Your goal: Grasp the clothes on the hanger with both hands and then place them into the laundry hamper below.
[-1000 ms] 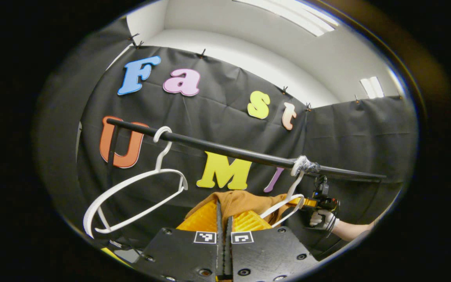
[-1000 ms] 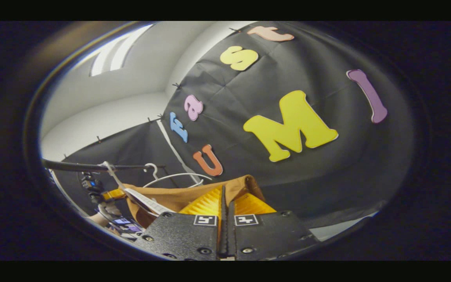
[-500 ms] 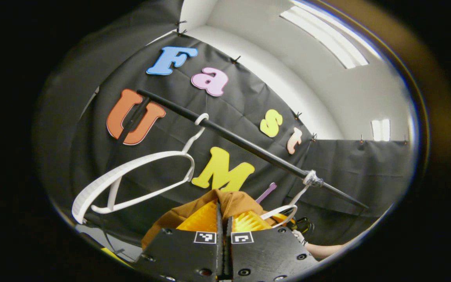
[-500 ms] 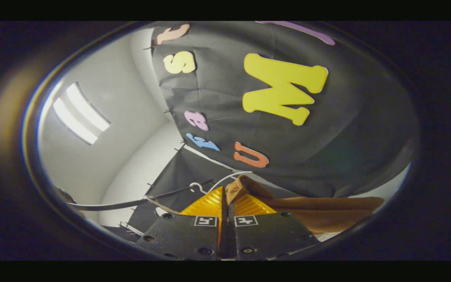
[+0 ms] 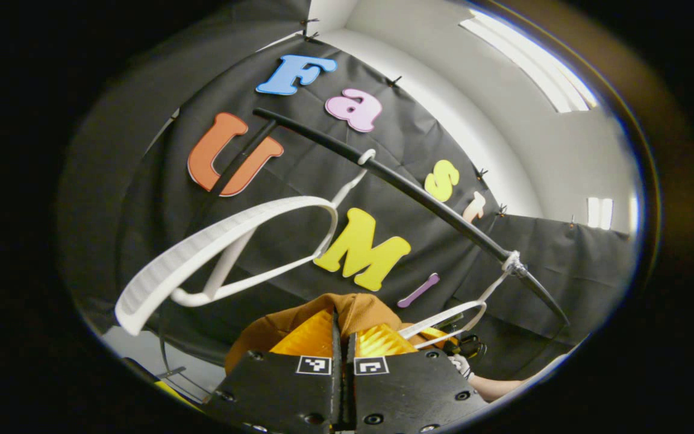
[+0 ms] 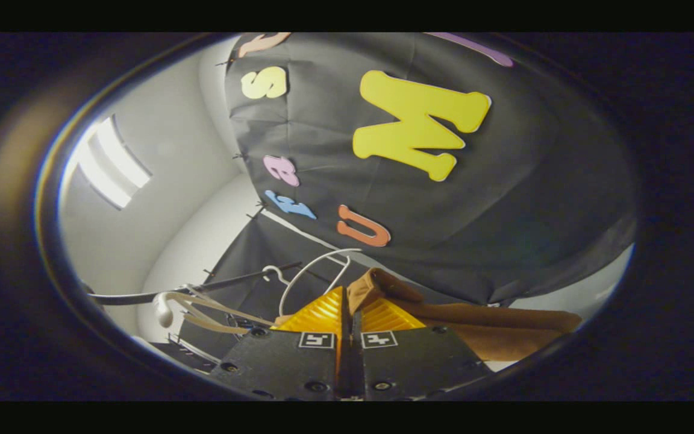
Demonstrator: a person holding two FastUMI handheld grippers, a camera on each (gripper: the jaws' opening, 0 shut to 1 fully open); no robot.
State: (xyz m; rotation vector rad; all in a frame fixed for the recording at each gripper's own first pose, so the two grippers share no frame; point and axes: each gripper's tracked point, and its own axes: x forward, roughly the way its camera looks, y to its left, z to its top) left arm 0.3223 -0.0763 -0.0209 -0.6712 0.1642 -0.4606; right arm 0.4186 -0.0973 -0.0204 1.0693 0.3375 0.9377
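Left gripper view has tilted further than a second ago: the black rail (image 5: pixel 395 181) now runs steeply down to the right, and the empty white hanger (image 5: pixel 232 247) looms larger. The left hand-held gripper (image 5: pixel 343 328) is clenched on the brown garment (image 5: pixel 275 328), which bunches over its yellow pads. The second hanger (image 5: pixel 449 316) hangs from the rail, just beside the cloth (whether the fabric is fully off it I cannot tell). Right gripper view has rolled over since a second ago; the right hand-held gripper (image 6: pixel 347 307) grips the garment (image 6: pixel 491 328), which now trails off to the right, apart from the rail (image 6: pixel 202 288). I judge the garment is coming free, with lowering into the hamper next.
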